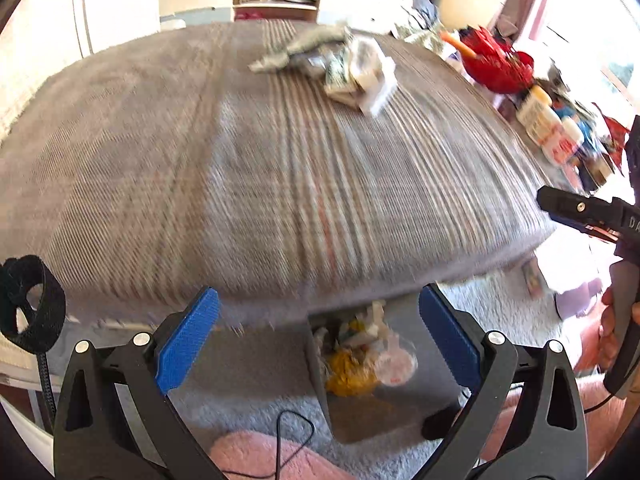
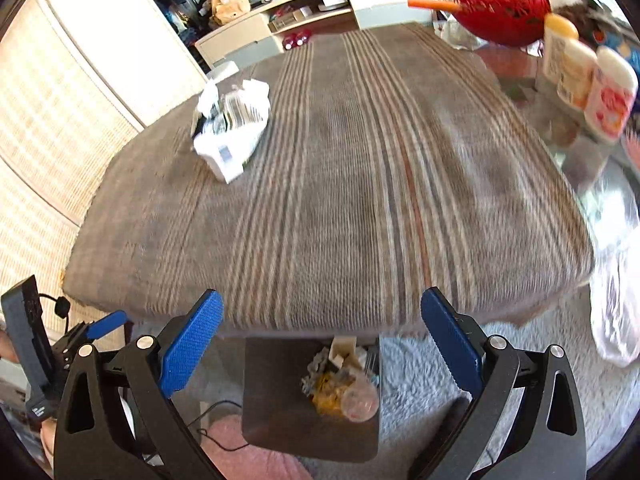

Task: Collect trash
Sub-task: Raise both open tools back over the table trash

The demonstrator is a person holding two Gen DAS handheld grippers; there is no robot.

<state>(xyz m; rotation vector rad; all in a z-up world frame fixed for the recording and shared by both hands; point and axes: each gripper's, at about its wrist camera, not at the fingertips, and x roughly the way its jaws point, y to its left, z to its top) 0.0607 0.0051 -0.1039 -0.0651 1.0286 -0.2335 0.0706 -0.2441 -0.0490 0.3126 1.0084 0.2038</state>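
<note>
Taking the striped table (image 1: pixel 280 168) as the landmark: the left gripper (image 1: pixel 318 338) hangs over its near edge, jaws spread wide and empty. The pile of trash (image 1: pixel 344 66) lies on the table's far side, well apart from both tools. The bin (image 2: pixel 312 396) sits on the floor below the near edge, holding wrappers. The right gripper (image 2: pixel 322 338) also gapes wide, holding nothing.

surface: striped grey cushion (image 2: pixel 340 184) | on it: crumpled trash pile (image 2: pixel 232 124) near far-left corner
</note>
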